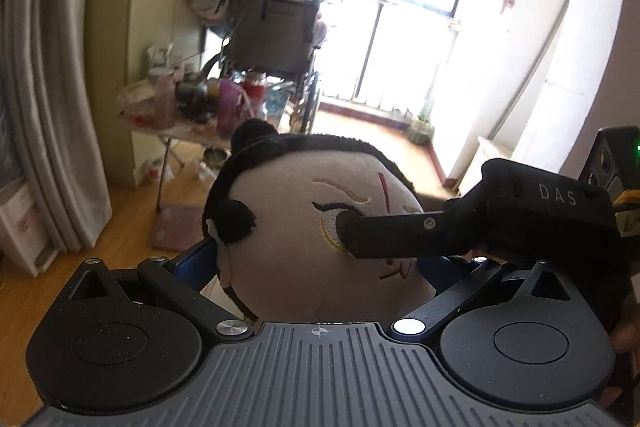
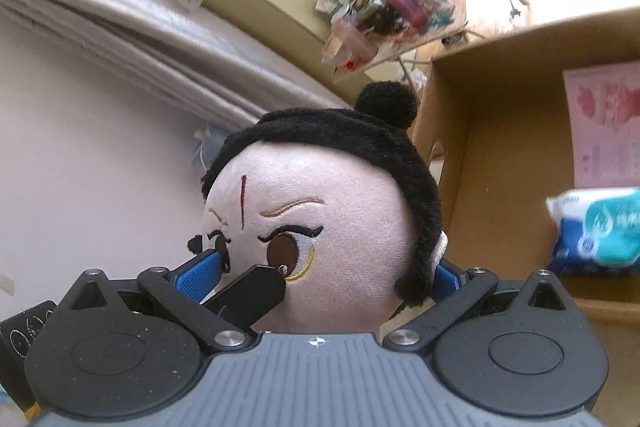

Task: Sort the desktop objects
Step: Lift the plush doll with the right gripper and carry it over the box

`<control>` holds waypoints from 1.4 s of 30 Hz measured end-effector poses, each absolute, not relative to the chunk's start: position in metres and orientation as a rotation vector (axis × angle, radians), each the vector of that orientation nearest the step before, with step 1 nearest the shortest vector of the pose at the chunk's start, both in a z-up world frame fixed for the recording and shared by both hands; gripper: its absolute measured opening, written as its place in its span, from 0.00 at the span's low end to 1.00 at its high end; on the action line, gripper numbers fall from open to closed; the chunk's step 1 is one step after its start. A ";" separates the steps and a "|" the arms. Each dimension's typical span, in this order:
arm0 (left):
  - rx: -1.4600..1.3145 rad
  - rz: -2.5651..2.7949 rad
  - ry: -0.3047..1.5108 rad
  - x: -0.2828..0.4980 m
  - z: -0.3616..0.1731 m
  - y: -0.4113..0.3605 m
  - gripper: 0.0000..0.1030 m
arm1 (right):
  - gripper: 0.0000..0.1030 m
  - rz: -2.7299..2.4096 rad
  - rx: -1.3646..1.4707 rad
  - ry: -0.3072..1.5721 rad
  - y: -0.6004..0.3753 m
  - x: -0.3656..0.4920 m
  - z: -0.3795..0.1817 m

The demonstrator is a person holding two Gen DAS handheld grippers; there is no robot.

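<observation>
Two tongs (image 1: 320, 259) (image 2: 320, 267), one plush head (image 1: 320, 223).

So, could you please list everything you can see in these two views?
doll: one, pale face, black hair, gripped by both grippers.
box: one, brown cardboard, open, right of the doll.
tissue pack: one, blue and teal, in the box.
pink sheet: one, on the box's inner wall.
wheelchair: one, dark, piled with things, by the window.
folding table: one, cluttered with bottles and bags.
curtain: pale, far left.
left gripper: shut on the doll.
right gripper: shut on the doll.
</observation>
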State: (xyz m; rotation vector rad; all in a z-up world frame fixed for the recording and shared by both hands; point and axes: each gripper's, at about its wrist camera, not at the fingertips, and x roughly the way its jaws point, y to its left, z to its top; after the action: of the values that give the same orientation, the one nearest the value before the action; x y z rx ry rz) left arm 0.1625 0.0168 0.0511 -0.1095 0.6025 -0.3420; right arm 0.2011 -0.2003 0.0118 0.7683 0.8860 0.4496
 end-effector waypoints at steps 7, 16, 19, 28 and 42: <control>-0.082 -0.393 0.574 0.202 0.053 -0.012 1.00 | 1.00 0.400 0.813 0.838 -0.237 0.232 0.014; -0.059 -0.436 0.551 0.263 0.024 -0.039 1.00 | 1.00 0.341 0.856 0.810 -0.270 0.286 -0.024; -0.055 -0.439 0.584 0.277 0.004 -0.045 1.00 | 1.00 0.329 0.881 0.837 -0.280 0.301 -0.050; -0.043 -0.425 0.700 0.302 -0.048 -0.051 1.00 | 1.00 0.292 0.959 0.941 -0.293 0.320 -0.115; -0.019 -0.454 0.810 0.308 -0.074 -0.052 1.00 | 1.00 0.254 1.031 1.040 -0.294 0.325 -0.164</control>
State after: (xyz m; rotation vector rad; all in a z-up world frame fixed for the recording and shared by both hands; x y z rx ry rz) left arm 0.3081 -0.0519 -0.0743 -0.0186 0.8100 -0.4544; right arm 0.3251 -0.2940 -0.1645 1.0312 1.0398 0.2540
